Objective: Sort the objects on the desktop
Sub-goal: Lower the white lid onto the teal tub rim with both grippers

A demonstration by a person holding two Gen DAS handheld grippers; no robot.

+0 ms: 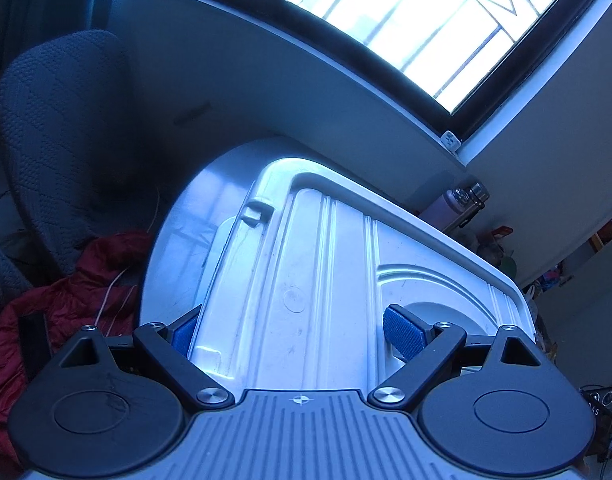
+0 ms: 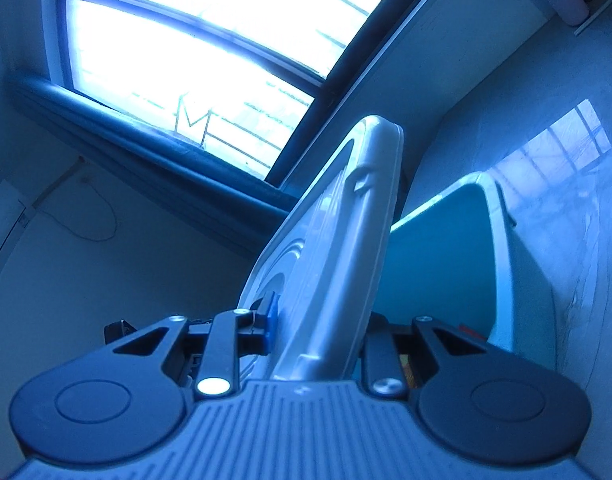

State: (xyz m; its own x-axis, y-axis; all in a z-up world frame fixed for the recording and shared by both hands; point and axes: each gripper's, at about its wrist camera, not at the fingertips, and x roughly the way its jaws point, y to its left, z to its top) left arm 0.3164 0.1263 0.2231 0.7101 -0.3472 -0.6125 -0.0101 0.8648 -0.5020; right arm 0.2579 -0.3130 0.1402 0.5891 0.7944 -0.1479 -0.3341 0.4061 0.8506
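Note:
A white ribbed plastic lid (image 1: 306, 280) fills the middle of the left wrist view, tilted up off the table. My left gripper (image 1: 294, 332) is open wide: its left pad (image 1: 184, 334) sits just past the lid's left edge, and its right pad (image 1: 403, 334) hangs over the lid's face. In the right wrist view the same lid (image 2: 337, 240) is seen edge-on and stands up between the fingers of my right gripper (image 2: 317, 320), which is shut on it. One blue pad (image 2: 270, 320) presses on the lid's ribbed face; the other is hidden behind the lid. A teal box (image 2: 437, 264) lies open behind it.
The lid is over a white table (image 1: 174, 248), whose glossy top (image 2: 565, 208) mirrors the window. A dark chair (image 1: 66, 140) and a red jacket (image 1: 66, 312) lie to the left. A purple bottle (image 1: 461, 200) stands at the far edge by the wall.

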